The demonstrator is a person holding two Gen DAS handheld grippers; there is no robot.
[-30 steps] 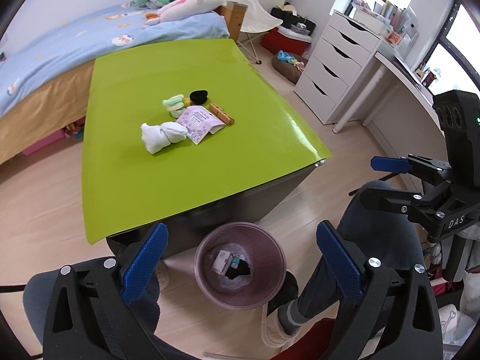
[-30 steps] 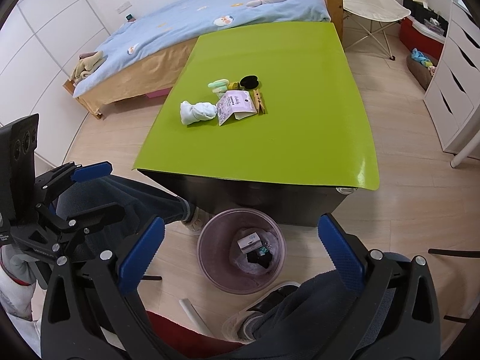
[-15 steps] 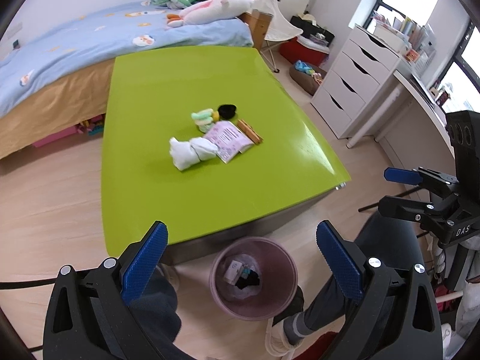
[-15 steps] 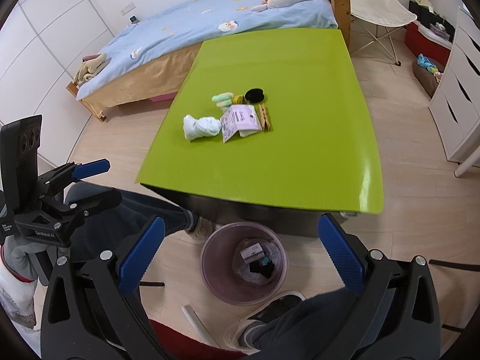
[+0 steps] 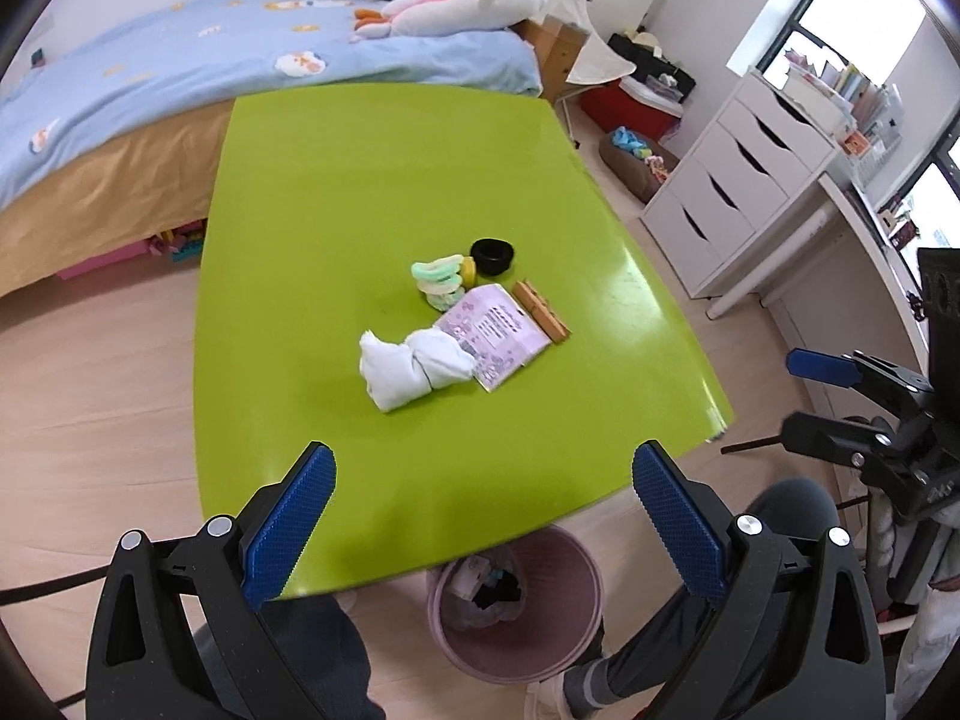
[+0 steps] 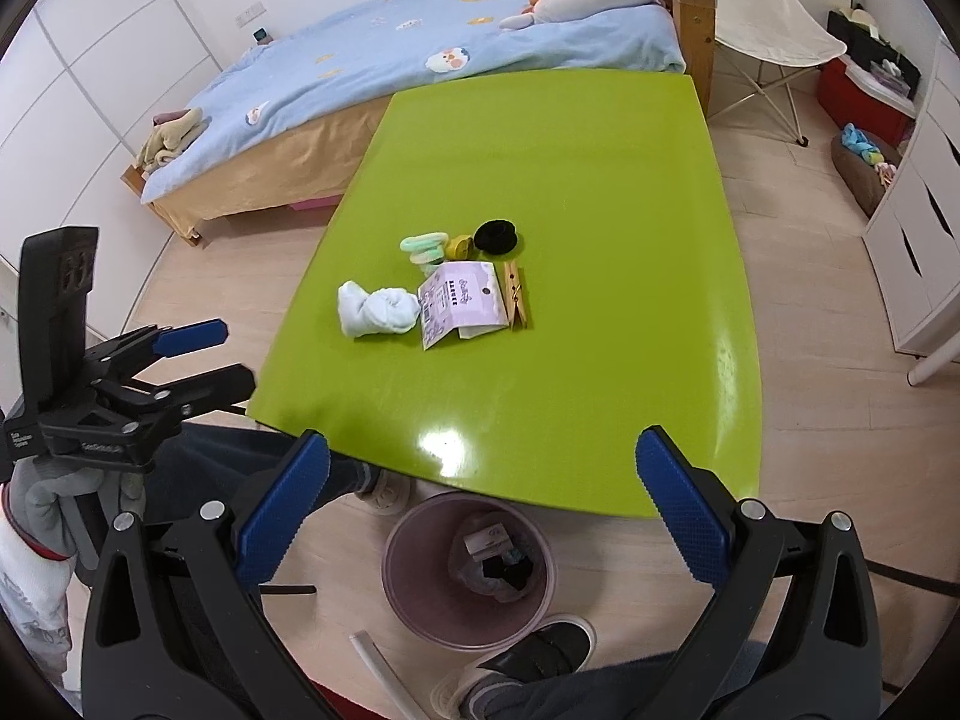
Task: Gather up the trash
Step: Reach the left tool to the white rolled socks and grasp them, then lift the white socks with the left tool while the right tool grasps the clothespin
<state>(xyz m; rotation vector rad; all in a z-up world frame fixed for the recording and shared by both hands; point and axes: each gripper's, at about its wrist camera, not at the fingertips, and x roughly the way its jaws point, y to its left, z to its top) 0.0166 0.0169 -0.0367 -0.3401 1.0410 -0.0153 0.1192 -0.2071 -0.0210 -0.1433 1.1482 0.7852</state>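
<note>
My left gripper is spread wide with nothing between its blue pads, held over the near edge of the green table; my right gripper is likewise apart and empty, level with it off to my right and seen side-on from the left camera. Directly below and just ahead of both tools, on the floor and partly tucked under the table's near edge, stands the pink trash bin. Inside it: a small whitish box, something black, and crumpled pale material I cannot identify. Further ahead, around the middle of the tabletop, sits a tight cluster: a balled white sock nearest me, touching a lilac printed packet; a wooden clothespin lies against the packet's right edge. Beyond the packet are pale green and white hair ties, a small yellow piece beside them, and a black ring-shaped item to the right. Past the table's far end is a bed with a blue cover and a plush toy. To the right stand white drawers and a white folding chair. Pale wood floor all round.
</note>
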